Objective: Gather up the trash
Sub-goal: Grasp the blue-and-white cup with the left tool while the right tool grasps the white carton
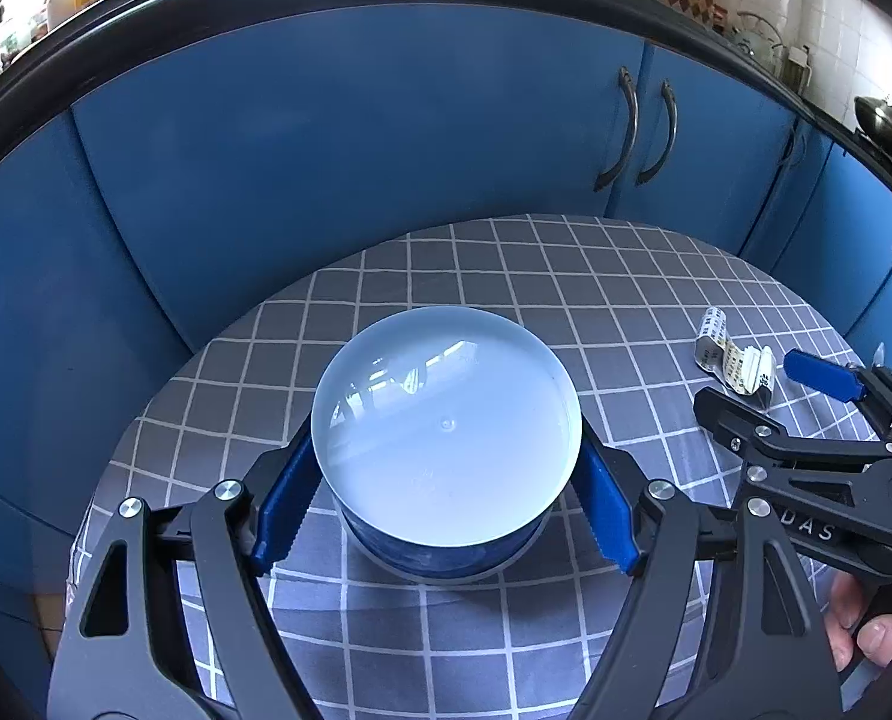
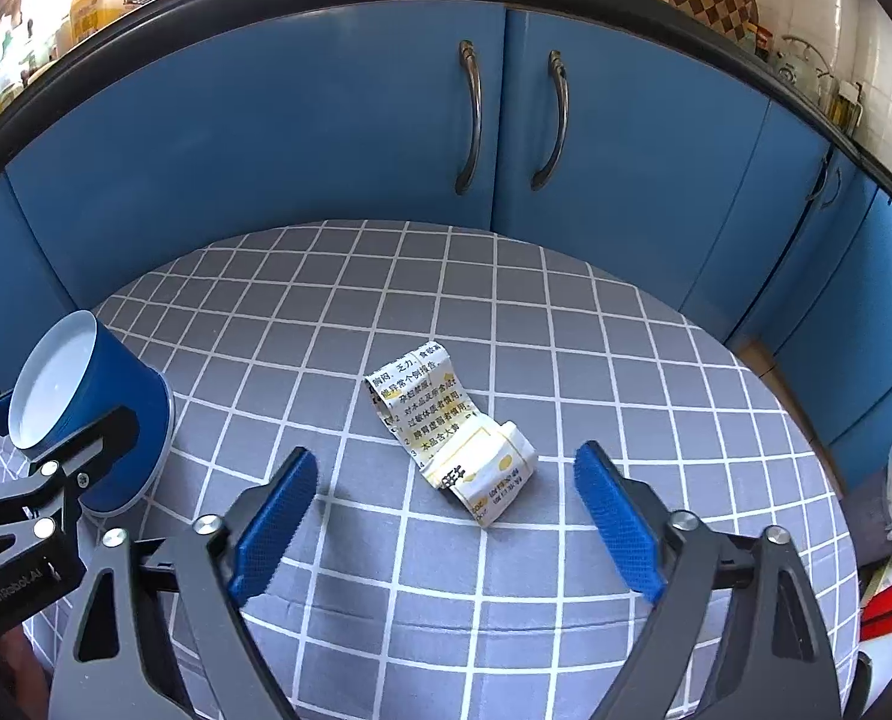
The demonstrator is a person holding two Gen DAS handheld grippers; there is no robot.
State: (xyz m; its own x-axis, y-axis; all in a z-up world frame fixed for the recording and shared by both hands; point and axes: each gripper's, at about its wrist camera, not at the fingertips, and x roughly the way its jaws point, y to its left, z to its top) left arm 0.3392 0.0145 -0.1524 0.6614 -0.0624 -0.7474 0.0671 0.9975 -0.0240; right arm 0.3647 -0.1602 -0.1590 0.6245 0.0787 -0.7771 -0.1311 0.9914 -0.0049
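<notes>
While the left gripper (image 1: 446,498) straddles the blue cup (image 1: 446,450), its pads at the cup's wall though contact is hard to judge, the right gripper (image 2: 446,516) stands open around the crumpled wrapper (image 2: 451,438) on the checked tablecloth (image 2: 625,360); the wrapper's print is partly folded under.

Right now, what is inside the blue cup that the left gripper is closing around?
Nothing shows inside the blue cup: only its pale, glossy inner wall and bottom with reflections. What is under it on the checked tablecloth is covered by its base. The crumpled printed paper lies outside, apart from it.
</notes>
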